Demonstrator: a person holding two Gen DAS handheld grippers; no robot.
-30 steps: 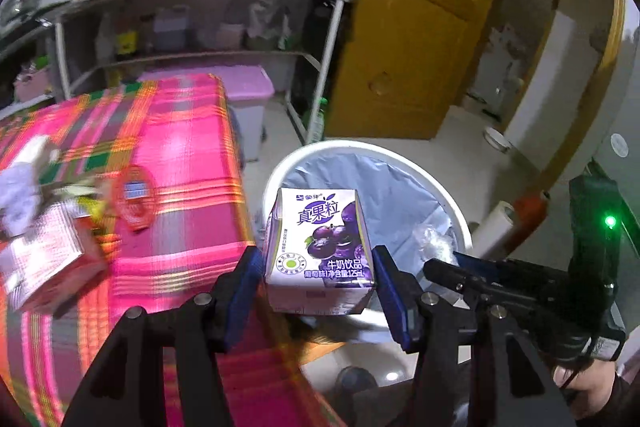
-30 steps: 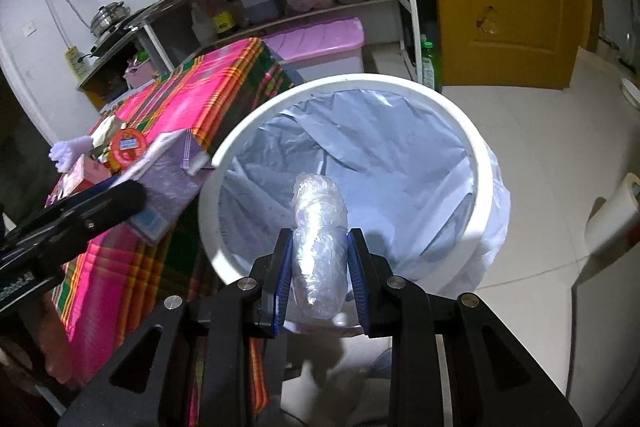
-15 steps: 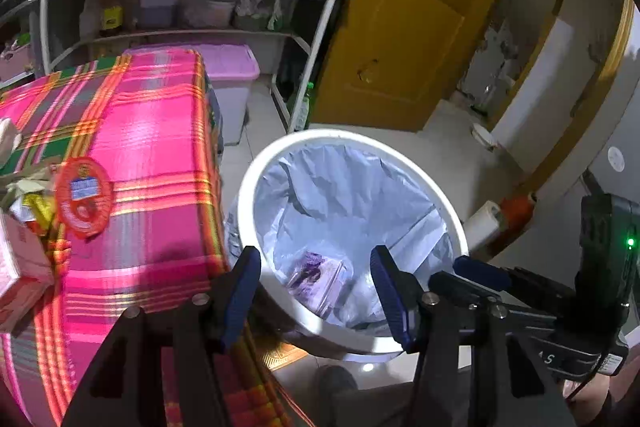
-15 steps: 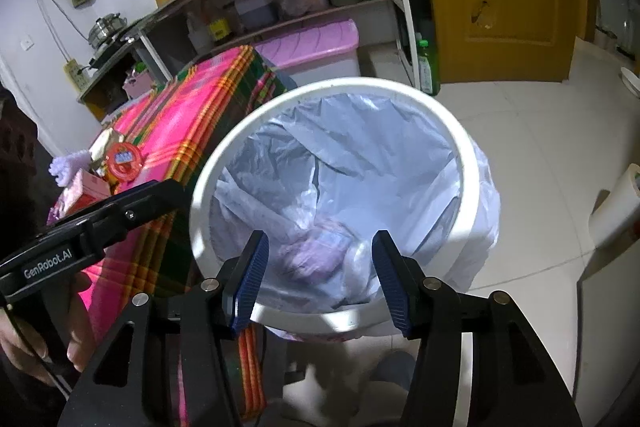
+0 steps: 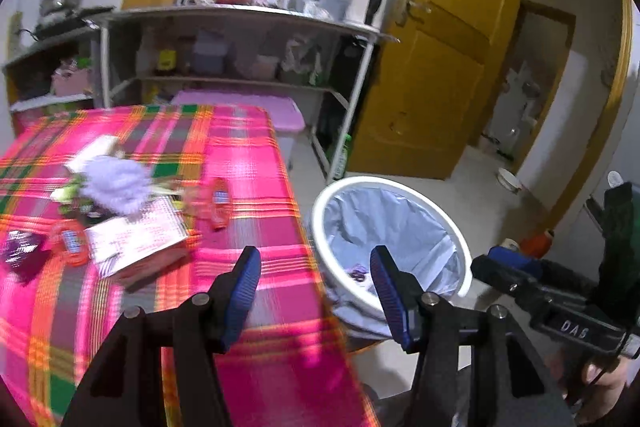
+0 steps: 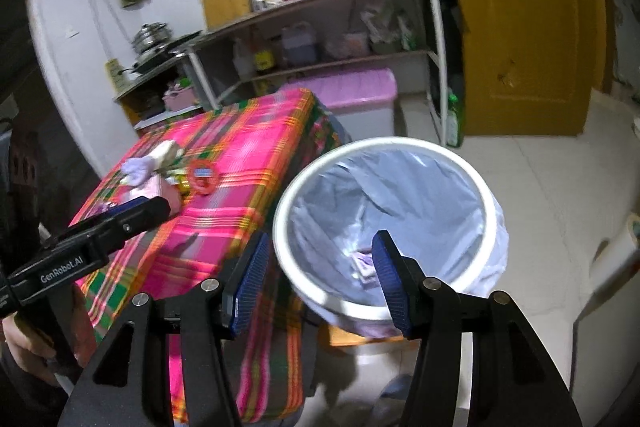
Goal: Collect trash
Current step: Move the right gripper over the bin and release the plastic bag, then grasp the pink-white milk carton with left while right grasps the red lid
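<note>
- Landmark: white round bin [image 5: 390,227] [image 6: 384,223], lined with a pale blue bag, standing on the tiled floor just beside the corner of the bench [image 5: 248,163] [image 6: 240,171].
- Bench: covered with a pink plaid cloth; its near corner edge almost meets the bin's rim.
- Purple carton [image 5: 357,271] [image 6: 365,263]: lying at the bottom of the bin, inside the liner; only a small part shows.
- Left gripper [image 5: 316,291]: jaws spread wide, nothing between the blue pads; held above the bench corner, just beside the bin on its bench side.
- Right gripper [image 6: 318,277]: jaws parted and empty; held over the bin's near rim, the inside of the bin showing between the pads.
- Trash on the bench, well apart from the bin: a red round lid [image 5: 218,203] [image 6: 204,175] nearest the bin; a second red round piece [image 5: 69,241] farther off.
- Pale purple fluffy wad [image 5: 116,183] [image 6: 138,169]: farther from the bin than the lid, blurred.
- Pink printed box [image 5: 138,241]: flat on the bench, beyond the lid from the bin.
- Dark purple wrapper [image 5: 22,251]: farthest from the bin, at the bench's far side.
- Metal shelf rack [image 5: 240,39] [image 6: 320,23]: behind the bin, against the wall, laden with bottles and containers.
- Yellow door [image 5: 440,67] [image 6: 524,27]: behind the bin, beside the rack.
</note>
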